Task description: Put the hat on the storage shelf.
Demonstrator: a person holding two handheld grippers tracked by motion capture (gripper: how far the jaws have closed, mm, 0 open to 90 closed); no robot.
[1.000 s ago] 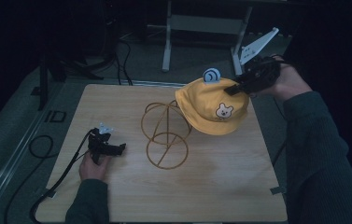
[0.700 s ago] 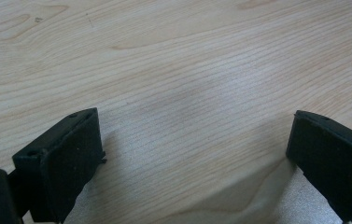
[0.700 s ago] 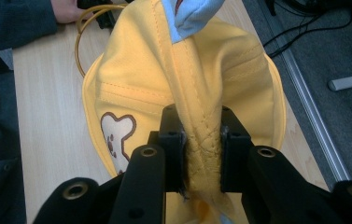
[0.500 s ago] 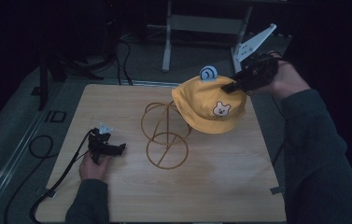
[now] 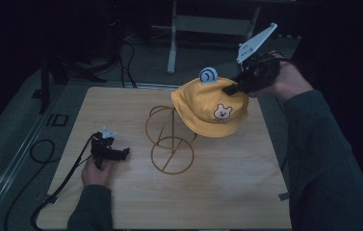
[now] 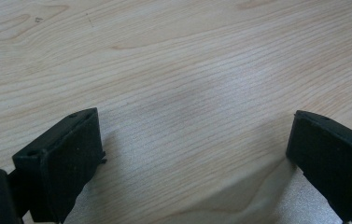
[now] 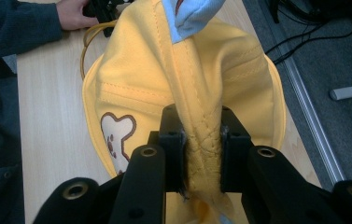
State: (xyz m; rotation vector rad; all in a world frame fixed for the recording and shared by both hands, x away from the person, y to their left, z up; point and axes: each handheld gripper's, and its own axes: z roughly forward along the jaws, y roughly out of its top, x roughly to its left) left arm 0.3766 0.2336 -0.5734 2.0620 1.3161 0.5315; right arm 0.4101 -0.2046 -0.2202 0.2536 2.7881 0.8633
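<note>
A yellow hat (image 5: 210, 107) with a bear patch and a small blue-and-white ear hangs in the air over the upper right of a gold wire stand (image 5: 169, 138). My right gripper (image 5: 234, 87) is shut on a pinched fold of the hat (image 7: 197, 79) at its top right; in the right gripper view the jaws squeeze the yellow cloth between them (image 7: 202, 154). My left gripper (image 5: 114, 153) rests low on the wooden table (image 5: 217, 192), left of the stand, open. Bare wood lies between its jaws (image 6: 194, 144).
The stand's round base ring (image 5: 172, 155) lies on the table's middle. A black cable (image 5: 42, 147) trails off the table's left edge. A metal frame leg (image 5: 172, 36) stands on the floor behind the table.
The right gripper has carried the hat slightly up and to the left, toward the stand's top. The left gripper has stayed put.
</note>
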